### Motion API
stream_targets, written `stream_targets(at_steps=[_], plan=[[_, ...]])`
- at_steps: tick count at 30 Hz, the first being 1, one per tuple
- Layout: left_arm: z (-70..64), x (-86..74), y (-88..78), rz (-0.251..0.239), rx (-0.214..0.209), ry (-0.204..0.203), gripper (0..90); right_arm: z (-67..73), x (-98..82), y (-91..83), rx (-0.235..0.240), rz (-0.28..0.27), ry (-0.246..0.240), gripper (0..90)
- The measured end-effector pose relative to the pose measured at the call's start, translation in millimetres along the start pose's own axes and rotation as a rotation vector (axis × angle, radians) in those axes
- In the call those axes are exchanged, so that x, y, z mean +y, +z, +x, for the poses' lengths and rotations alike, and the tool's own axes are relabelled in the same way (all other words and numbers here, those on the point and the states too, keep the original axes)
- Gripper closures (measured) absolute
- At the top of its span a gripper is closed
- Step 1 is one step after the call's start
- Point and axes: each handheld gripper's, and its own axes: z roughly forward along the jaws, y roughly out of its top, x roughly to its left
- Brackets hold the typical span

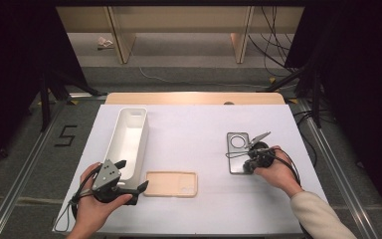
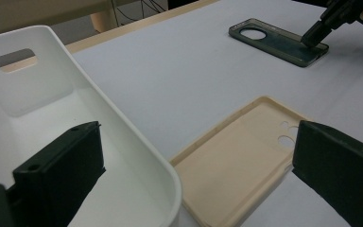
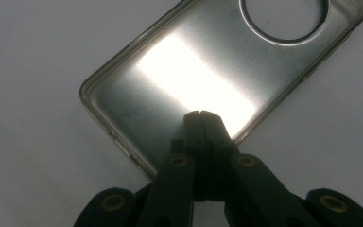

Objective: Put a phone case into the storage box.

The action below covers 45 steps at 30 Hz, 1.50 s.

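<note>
White-topped table (image 1: 199,124) on grey floor (image 1: 25,164), pale wooden furniture legs (image 1: 122,42) behind, dark curtains (image 1: 10,59), trailing cables (image 1: 273,50).

clear phone case (image 3: 179,90): top corner cut by the frame edge
white bin (image 2: 52,123): near end hidden behind fingers (image 2: 61,165)

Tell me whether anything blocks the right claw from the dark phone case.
Nothing visible does. The right claw, jaws shut, is already over the dark phone case, tips at its inner surface; only bare white table surrounds it.
</note>
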Motion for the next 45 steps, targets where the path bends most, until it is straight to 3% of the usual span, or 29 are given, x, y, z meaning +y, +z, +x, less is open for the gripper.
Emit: stream_targets(at_steps=[9,13,14,19,20,21,24,32,45], plan=[[0.0,0.2,-0.3,0.000,0.000,0.002,2.0,0.6,-0.4,-0.5,-0.002,-0.003,0.000,89.0],[0.2,0.3,-0.8,-0.003,0.000,-0.001,2.1,1.9,-0.6,-6.2,-0.004,-0.039,-0.036,81.7],[0.3,0.1,-0.8,-0.001,0.000,0.000,2.1,2.5,-0.4,-11.1,0.004,-0.060,-0.089,72.7],[-0.3,0.4,-0.5,-0.001,-0.002,0.004,2.2,2.1,-4.4,-22.0,0.003,-0.092,-0.233,51.4],[-0.3,0.4,-0.5,-0.001,-0.002,0.004,2.2,2.1,-4.4,-22.0,0.003,-0.092,-0.233,51.4],[-0.5,0.3,-0.5,-0.001,-0.003,0.004,2.2,1.7,-7.0,-24.8,0.001,-0.082,-0.285,44.1],[0.0,0.1,-0.2,0.000,-0.003,0.003,2.3,-0.2,-9.6,-28.4,0.015,-0.065,-0.326,37.7],[-0.3,0.1,-0.1,0.000,-0.005,0.003,2.5,-1.0,-8.0,-33.9,0.019,-0.045,-0.322,19.0],[-0.4,0.2,0.0,0.001,-0.006,0.004,2.7,4.7,-5.3,-32.6,0.015,0.001,-0.369,20.6]])
